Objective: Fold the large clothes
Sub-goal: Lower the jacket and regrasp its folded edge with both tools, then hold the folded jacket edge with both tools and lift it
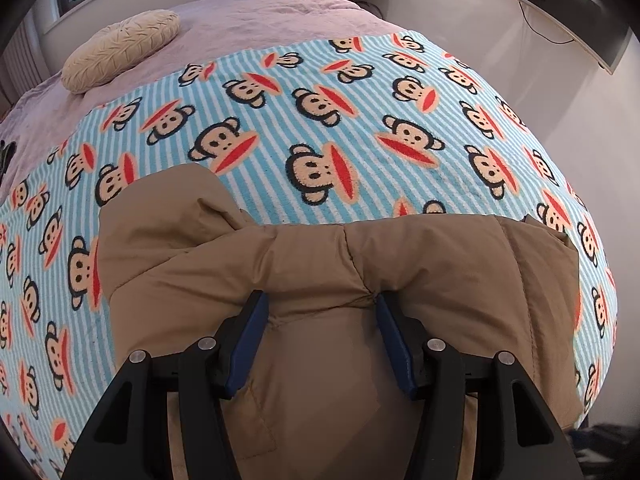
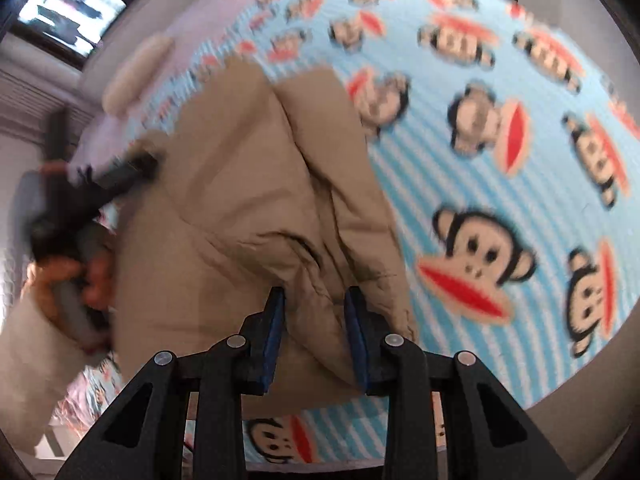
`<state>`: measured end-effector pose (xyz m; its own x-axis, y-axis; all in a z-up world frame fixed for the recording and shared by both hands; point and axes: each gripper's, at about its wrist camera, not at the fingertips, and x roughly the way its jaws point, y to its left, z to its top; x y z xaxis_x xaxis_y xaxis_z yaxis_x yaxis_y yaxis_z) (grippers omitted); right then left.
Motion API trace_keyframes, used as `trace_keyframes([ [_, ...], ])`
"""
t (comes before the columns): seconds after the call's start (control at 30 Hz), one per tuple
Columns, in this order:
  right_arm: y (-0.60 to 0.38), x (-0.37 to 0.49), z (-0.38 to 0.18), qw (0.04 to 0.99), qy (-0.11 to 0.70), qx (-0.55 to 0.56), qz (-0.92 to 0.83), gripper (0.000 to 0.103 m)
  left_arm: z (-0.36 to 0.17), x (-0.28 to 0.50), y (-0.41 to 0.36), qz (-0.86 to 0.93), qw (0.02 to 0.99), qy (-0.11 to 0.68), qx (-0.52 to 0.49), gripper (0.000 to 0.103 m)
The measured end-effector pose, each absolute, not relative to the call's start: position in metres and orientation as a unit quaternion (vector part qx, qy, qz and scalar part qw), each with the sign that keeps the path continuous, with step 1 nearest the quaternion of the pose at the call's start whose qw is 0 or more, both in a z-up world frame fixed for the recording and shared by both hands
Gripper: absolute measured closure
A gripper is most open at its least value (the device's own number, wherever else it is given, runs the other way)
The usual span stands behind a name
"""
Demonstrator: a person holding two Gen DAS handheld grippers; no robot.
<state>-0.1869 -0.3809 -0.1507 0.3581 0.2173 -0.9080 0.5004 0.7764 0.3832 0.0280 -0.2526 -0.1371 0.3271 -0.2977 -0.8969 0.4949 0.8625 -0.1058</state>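
Observation:
A tan padded jacket [image 1: 320,264] lies on a blue-striped monkey-print blanket [image 1: 360,128] spread over a bed. In the left wrist view my left gripper [image 1: 320,298] points down at the jacket, and its blue pads [image 1: 248,340] squeeze a thick puffy fold near the jacket's far edge. The right wrist view is blurred. There my right gripper [image 2: 316,300] has a bunched fold of the jacket [image 2: 248,184] filling the gap, with fabric touching both pads. At the jacket's left edge the left gripper [image 2: 148,164] shows as a dark blur, held by a hand [image 2: 92,276].
A cream pillow [image 1: 124,48] rests on the mauve bedspread [image 1: 256,16] beyond the blanket. The bed's right edge meets a white wall with a mounted screen [image 1: 580,12]. A window [image 2: 76,12] is at the far left, and bare blanket [image 2: 500,160] stretches right of the jacket.

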Motion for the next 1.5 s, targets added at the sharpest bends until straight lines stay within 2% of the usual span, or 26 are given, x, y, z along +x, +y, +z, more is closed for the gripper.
trace_keyframes([
  [0.2,-0.380,-0.179,-0.163,0.748,0.580,0.315,-0.073,0.070,-0.119,0.024,-0.240,-0.235,0.808,0.533,0.091,0.045],
  [0.43,-0.386,-0.157,-0.173,0.728,0.609,0.313,-0.042,0.069,-0.083,-0.012,-0.184,-0.203,0.808,0.550,0.059,0.045],
  [0.63,-0.390,-0.133,-0.172,0.710,0.638,0.299,-0.015,0.069,-0.103,-0.064,-0.153,-0.174,0.777,0.603,0.049,0.045],
  [0.67,-0.390,-0.130,-0.170,0.708,0.642,0.293,-0.010,0.069,-0.107,-0.072,-0.150,-0.169,0.774,0.608,0.041,0.044],
  [0.73,-0.389,-0.125,-0.165,0.709,0.647,0.282,-0.002,0.069,-0.114,-0.079,-0.147,-0.150,0.776,0.612,0.042,0.029],
  [0.9,-0.390,-0.115,-0.141,0.723,0.639,0.262,0.023,0.068,-0.115,-0.082,-0.143,-0.123,0.774,0.620,0.024,0.029],
  [1.23,-0.412,-0.102,-0.120,0.741,0.624,0.247,0.033,0.029,-0.107,-0.081,-0.144,-0.085,0.780,0.620,0.020,0.029],
  [1.3,-0.416,-0.100,-0.122,0.740,0.625,0.248,0.033,0.028,-0.107,-0.081,-0.143,-0.081,0.780,0.620,0.019,0.029],
  [1.4,-0.424,-0.098,-0.124,0.738,0.622,0.258,0.032,0.020,-0.106,-0.081,-0.141,-0.077,0.780,0.621,0.014,0.029],
  [1.43,-0.426,-0.098,-0.125,0.737,0.622,0.262,0.032,0.020,-0.106,-0.080,-0.140,-0.075,0.780,0.621,0.012,0.028],
  [1.47,-0.428,-0.099,-0.126,0.736,0.622,0.265,0.032,0.020,-0.105,-0.080,-0.140,-0.072,0.782,0.619,0.014,0.022],
  [1.5,-0.430,-0.097,-0.126,0.735,0.623,0.266,0.033,0.019,-0.105,-0.080,-0.139,-0.066,0.784,0.617,0.017,0.005],
])
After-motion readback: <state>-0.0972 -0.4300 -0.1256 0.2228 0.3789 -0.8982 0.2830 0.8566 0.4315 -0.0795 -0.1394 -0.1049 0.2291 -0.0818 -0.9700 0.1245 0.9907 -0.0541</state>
